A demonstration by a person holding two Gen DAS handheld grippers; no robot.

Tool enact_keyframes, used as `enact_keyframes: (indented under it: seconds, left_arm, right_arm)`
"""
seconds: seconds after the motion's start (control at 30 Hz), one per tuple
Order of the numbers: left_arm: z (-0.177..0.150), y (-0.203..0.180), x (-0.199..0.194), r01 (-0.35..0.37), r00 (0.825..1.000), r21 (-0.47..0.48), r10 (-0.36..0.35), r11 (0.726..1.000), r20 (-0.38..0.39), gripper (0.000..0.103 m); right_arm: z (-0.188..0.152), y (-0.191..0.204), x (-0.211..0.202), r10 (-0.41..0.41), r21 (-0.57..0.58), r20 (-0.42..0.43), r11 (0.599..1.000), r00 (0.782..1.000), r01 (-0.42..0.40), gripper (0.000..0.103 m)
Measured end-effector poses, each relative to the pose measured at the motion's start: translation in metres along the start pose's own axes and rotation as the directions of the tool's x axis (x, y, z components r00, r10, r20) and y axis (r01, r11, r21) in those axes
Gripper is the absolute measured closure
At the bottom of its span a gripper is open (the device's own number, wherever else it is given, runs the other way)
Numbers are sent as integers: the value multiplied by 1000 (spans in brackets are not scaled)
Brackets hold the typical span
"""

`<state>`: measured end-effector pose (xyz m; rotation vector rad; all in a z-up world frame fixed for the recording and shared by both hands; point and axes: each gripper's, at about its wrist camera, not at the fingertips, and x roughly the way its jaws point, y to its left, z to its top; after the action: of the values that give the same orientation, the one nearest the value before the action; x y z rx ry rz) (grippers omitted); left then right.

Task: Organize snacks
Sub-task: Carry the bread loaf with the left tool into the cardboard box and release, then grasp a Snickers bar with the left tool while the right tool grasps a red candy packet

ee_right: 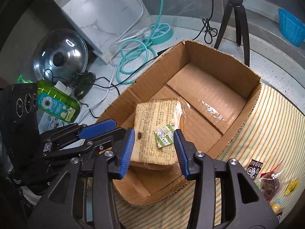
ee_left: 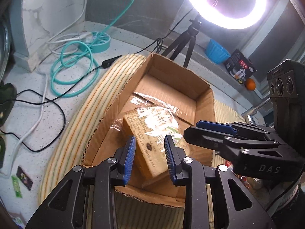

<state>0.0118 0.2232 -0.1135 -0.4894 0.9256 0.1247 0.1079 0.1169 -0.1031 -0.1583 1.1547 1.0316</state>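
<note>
A tan wrapped snack pack [ee_left: 152, 133] with printed text lies tilted inside an open cardboard box [ee_left: 175, 72]. It also shows in the right wrist view [ee_right: 158, 126], in the box [ee_right: 219, 63]. My left gripper [ee_left: 149, 157] is open above the pack's near end, its fingers apart and not touching it. My right gripper [ee_right: 154, 150] is open over the same pack, its fingers on either side without gripping. Each gripper shows in the other's view: the right one [ee_left: 213, 131] and the left one [ee_right: 99, 127].
The box stands on a striped cloth [ee_right: 266, 133]. Loose wrapped snacks [ee_right: 266, 183] lie on the cloth at right, more [ee_left: 22, 179] on the counter at left. Cables [ee_left: 72, 72], a ring-light tripod [ee_right: 236, 15], a pot lid [ee_right: 59, 55], a green bottle [ee_right: 57, 103] and a blue bowl [ee_right: 289, 26] surround it.
</note>
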Motion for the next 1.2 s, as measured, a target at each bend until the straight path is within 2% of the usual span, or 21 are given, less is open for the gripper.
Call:
enact_keyframes:
  seconds: [0.17, 0.3, 0.53, 0.77, 0.97, 1.2]
  left_arm:
    - [-2, -5, -10, 8, 1000, 6, -8, 1000, 18, 74]
    - [-4, -15, -21, 20, 999, 21, -20, 1000, 37, 73]
    - [-11, -42, -34, 55, 997, 66, -59, 996, 57, 71]
    - [-27, -74, -21, 118, 993, 106, -117, 987, -10, 71]
    - [-45, -114, 0, 193, 979, 146, -181, 970, -94, 71]
    - [-68, -153, 19, 260, 957, 202, -223, 944, -186, 71]
  right_arm:
    - [-4, -3, -22, -4, -2, 43, 1000, 999, 4, 58]
    - [-9, -14, -51, -10, 14, 87, 1000, 996, 9, 45]
    - [-30, -52, -115, -47, 85, 174, 996, 984, 33, 41]
    - [-77, -97, -181, -144, 180, 232, 978, 962, 104, 40]
    - [-137, -130, -223, -273, 246, 207, 944, 940, 220, 40]
    - [-198, -163, -237, -355, 362, 156, 889, 922, 281, 40]
